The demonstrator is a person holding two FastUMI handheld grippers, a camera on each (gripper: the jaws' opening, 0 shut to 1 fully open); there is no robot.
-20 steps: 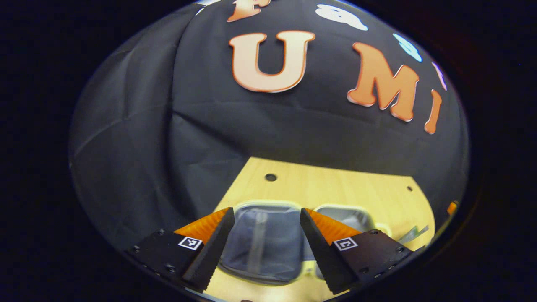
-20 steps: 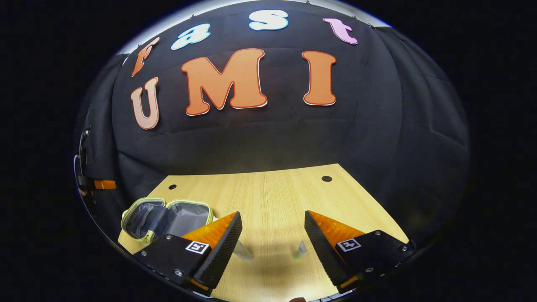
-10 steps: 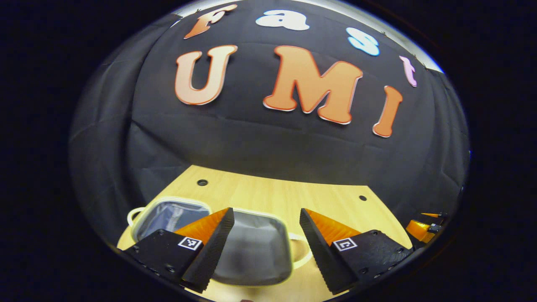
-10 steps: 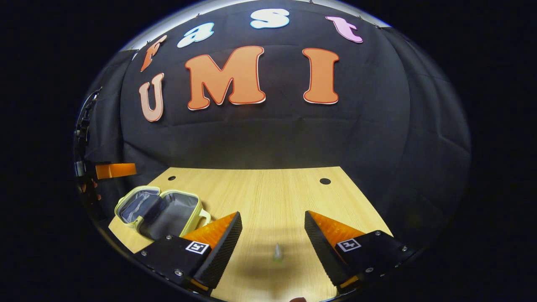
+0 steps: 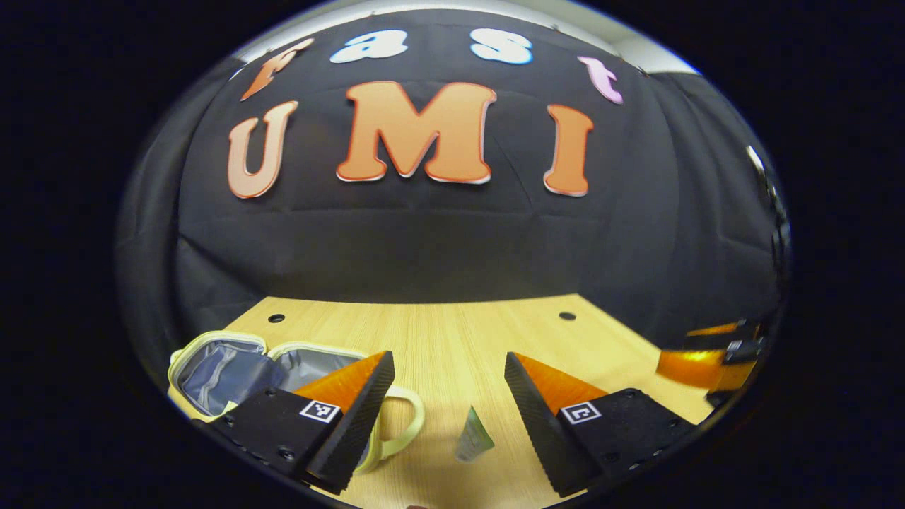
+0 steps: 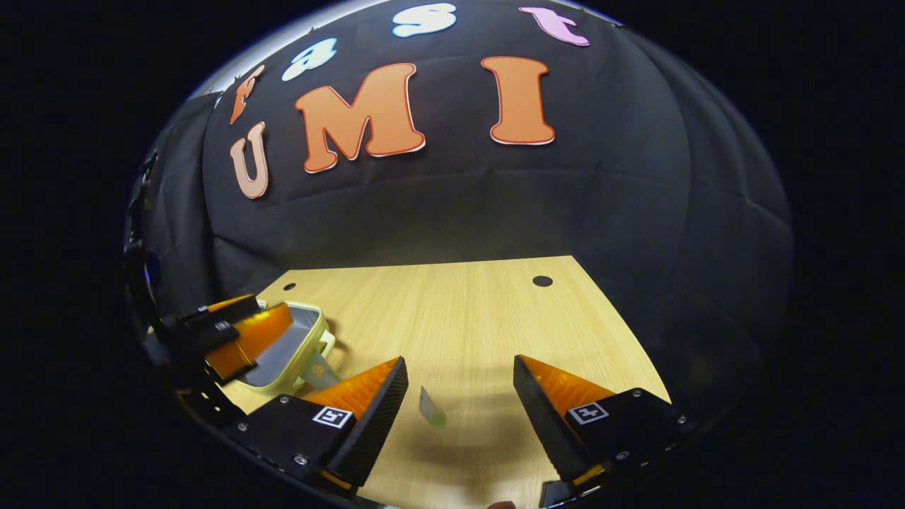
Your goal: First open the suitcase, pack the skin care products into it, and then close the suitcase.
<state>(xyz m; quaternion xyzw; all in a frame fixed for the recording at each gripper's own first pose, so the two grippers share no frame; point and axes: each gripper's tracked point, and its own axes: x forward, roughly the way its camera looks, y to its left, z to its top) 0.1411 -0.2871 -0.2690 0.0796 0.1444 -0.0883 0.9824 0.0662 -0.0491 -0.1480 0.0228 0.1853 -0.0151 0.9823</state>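
Both my grippers are spread wide, nothing between the fingers. Left gripper (image 5: 447, 396) hangs over the table (image 5: 452, 332): pale wood, straight fine grain, small round holes near the far edge. Its inner finger faces are ribbed, sawtooth edge, wedge-shaped.

Suitcase (image 5: 233, 364) is open, lying flat at the table's left end: small soft case, pale yellow-green shell with rounded corners, grey fabric lining in both halves, looped handle (image 5: 403, 424) on the side toward me. My left finger (image 5: 353, 413) overlaps its right half in the left gripper view.

One skin care tube (image 5: 472, 435) lies on the bare wood just right of the handle: flat, tapered, greenish, outside the case.

Right gripper (image 6: 459, 406) is over the table too, with a small flat greenish sachet (image 6: 430, 408) on the wood between its fingers, not touched. In the right gripper view another sachet (image 6: 318, 367) lies just beside the case's rim.
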